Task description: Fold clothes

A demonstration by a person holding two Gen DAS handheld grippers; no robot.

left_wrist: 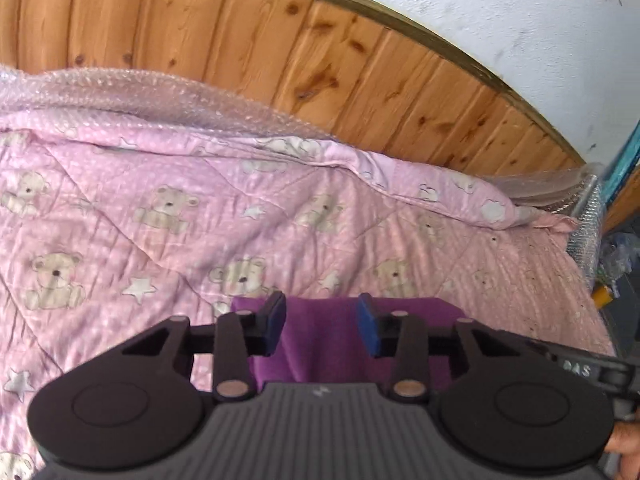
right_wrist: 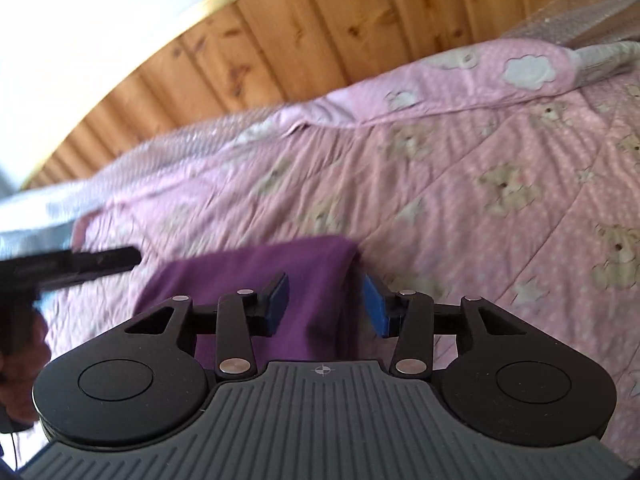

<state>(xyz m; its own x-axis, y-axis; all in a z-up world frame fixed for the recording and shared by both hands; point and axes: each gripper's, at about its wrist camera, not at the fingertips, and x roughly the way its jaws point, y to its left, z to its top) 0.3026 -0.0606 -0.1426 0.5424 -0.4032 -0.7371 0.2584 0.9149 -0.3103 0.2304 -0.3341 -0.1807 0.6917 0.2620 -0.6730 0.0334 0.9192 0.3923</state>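
Wall: the wood panelling [left_wrist: 304,60] runs behind the bed, so the person works from the open side, both tools pointing toward the boards.

Bed cover: the pink quilt [left_wrist: 160,208] with bears and stars is spread fairly flat, which I take as the reason it serves as the folding surface. Its far edge is bunched into a ridge along the wall.

Plastic sheet: bubble wrap [left_wrist: 120,88] lies along the far edge, tucked between quilt and panelling, well away from the work.

Garment: the purple cloth [right_wrist: 256,276] lies on the near part of the quilt, right in front of both tools. It looks like a compact rectangle with a straight far edge and a squared corner, so I judge it at least partly folded; the tools hide its near end.

Left gripper [left_wrist: 322,326]: jaws apart, the blue pads [left_wrist: 370,330] clear of the cloth below, holding nothing. It sits over the cloth's middle, likely lined up for the next pinch.

Right gripper [right_wrist: 326,300]: also spread wide and empty, straddling the cloth's right edge, a sensible spot to catch that edge. The picture is blurred, so whether a pad touches fabric I cannot tell.
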